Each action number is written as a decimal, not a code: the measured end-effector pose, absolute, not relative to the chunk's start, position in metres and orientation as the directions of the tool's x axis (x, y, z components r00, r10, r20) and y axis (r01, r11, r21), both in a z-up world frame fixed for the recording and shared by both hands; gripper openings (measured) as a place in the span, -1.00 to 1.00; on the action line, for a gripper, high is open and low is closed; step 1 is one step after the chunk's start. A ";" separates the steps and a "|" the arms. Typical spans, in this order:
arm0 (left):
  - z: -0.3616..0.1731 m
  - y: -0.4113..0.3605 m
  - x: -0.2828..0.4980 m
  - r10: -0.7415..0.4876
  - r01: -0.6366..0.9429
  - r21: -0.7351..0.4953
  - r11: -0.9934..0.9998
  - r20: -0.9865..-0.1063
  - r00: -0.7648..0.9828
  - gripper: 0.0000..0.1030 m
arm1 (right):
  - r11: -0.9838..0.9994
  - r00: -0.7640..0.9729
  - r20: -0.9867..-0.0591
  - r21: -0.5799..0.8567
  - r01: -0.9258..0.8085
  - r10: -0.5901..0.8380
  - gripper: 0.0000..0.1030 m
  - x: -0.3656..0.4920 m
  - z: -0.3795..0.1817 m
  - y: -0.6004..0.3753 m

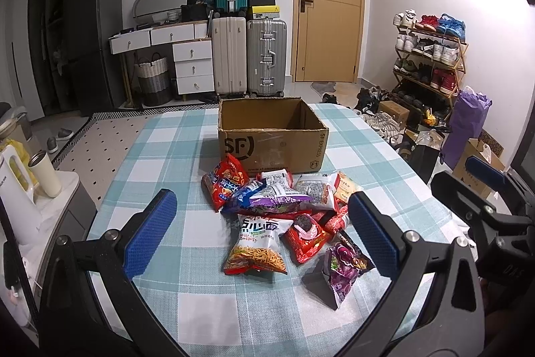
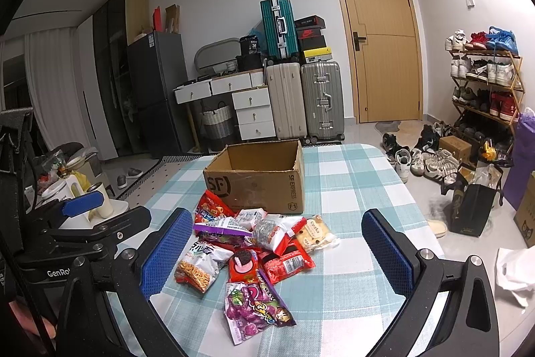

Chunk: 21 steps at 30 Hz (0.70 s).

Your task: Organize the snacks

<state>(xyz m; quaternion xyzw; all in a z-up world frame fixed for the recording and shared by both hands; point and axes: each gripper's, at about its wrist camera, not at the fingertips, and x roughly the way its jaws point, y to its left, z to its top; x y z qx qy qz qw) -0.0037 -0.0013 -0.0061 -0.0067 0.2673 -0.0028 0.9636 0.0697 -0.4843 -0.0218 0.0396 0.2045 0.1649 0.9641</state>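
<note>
A pile of snack packets (image 1: 277, 209) (image 2: 254, 243) lies on the blue-and-white checked table (image 1: 167, 139) (image 2: 351, 176), just in front of an empty cardboard box (image 1: 271, 136) (image 2: 257, 179). The pile includes a white noodle snack bag (image 1: 257, 246) (image 2: 200, 263), a purple grape candy bag (image 1: 344, 266) (image 2: 254, 306) nearest me, red packets and a cream pastry pack (image 2: 316, 233). My left gripper (image 1: 264, 233) is open above the near side of the pile, with nothing between its blue pads. My right gripper (image 2: 277, 253) is open too, straddling the pile from above.
Suitcases (image 1: 250, 56), a white drawer desk (image 1: 187, 56), a fridge (image 1: 93, 39) and a wooden door (image 1: 329, 2) stand behind the table. A shoe rack (image 2: 485, 82), loose shoes and bags (image 2: 471, 209) crowd the floor on the right. A kettle and cup (image 1: 43, 173) sit on a side stand at left.
</note>
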 end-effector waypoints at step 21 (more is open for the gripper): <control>-0.010 -0.001 -0.002 -0.011 0.002 -0.019 1.000 -0.519 0.855 0.98 | 0.945 0.867 -0.376 0.147 -0.293 0.327 1.00 0.071 -0.021 -0.491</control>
